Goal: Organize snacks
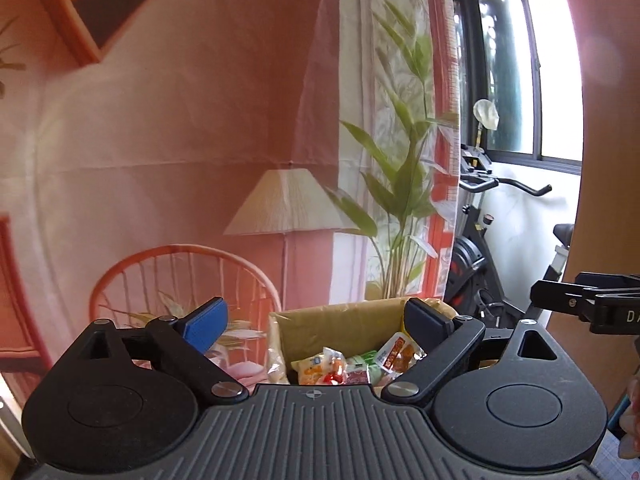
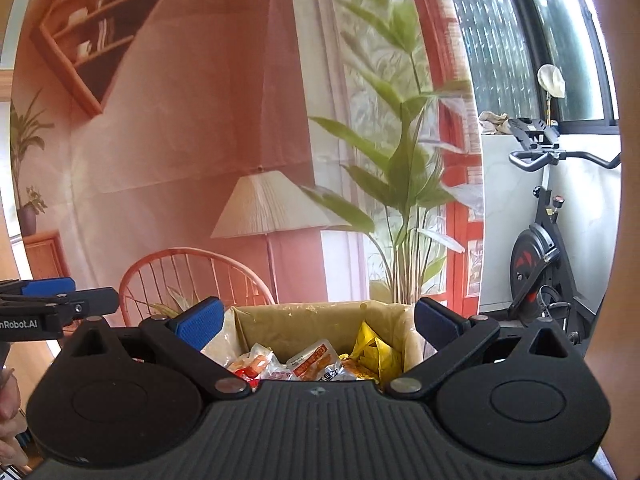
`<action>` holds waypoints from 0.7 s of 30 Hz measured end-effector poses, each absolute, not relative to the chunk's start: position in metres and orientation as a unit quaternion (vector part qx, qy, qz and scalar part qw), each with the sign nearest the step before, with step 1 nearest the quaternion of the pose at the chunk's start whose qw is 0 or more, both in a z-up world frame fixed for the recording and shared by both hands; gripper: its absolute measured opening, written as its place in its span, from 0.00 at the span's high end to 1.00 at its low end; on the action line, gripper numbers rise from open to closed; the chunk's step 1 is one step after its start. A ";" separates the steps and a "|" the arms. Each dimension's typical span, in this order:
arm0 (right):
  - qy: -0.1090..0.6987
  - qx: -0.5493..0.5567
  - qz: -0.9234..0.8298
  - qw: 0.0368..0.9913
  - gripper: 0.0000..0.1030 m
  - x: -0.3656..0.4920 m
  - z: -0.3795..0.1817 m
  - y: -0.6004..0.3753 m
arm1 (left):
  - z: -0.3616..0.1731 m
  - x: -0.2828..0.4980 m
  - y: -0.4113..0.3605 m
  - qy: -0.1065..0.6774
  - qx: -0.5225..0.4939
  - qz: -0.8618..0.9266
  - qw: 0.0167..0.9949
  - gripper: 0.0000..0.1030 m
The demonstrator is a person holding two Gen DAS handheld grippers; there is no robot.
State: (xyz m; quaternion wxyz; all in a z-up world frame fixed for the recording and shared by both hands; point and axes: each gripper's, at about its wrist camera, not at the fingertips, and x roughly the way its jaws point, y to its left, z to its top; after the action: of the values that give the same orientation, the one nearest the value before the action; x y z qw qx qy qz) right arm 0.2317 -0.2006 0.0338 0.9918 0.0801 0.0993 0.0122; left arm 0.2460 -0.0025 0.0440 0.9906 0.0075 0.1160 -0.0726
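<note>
Both the left gripper [image 1: 316, 326] and right gripper [image 2: 316, 326], jaws spread and empty, point at the snack-filled cardboard box [image 2: 288, 322] directly ahead, neither nearer.

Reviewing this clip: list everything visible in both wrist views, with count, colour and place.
cardboard box: one, brown, open, just ahead of both grippers
snack packets: several, orange, white, yellow, green, lying inside the box; exact count unclear
printed backdrop: one, pink, showing lamp, chair, shelf and plant, behind the box
exercise bike: one, black, at the right by the window
window: one, dark frame, far right
left gripper: one, black with blue pads, jaws wide open, nothing between them
right gripper: one, black with blue pads, jaws wide open, nothing between them
hand: one, partly seen at the left edge of the right wrist view
</note>
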 end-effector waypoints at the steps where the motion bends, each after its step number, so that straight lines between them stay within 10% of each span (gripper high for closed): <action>1: 0.098 0.079 0.010 0.992 0.00 0.228 0.035 -0.200 | 0.045 0.242 -0.002 0.114 0.008 -0.071 0.991 0.07; 21: 0.109 0.078 -0.017 0.991 0.00 0.186 0.035 -0.190 | 0.044 0.198 -0.003 0.084 0.008 -0.057 0.995 0.07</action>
State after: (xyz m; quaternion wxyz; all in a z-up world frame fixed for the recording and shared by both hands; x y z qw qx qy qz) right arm 0.1857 -0.1902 0.0346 0.9908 0.0781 0.1094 -0.0174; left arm 0.1977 -0.0029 0.0442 0.9948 0.0079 0.0843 -0.0571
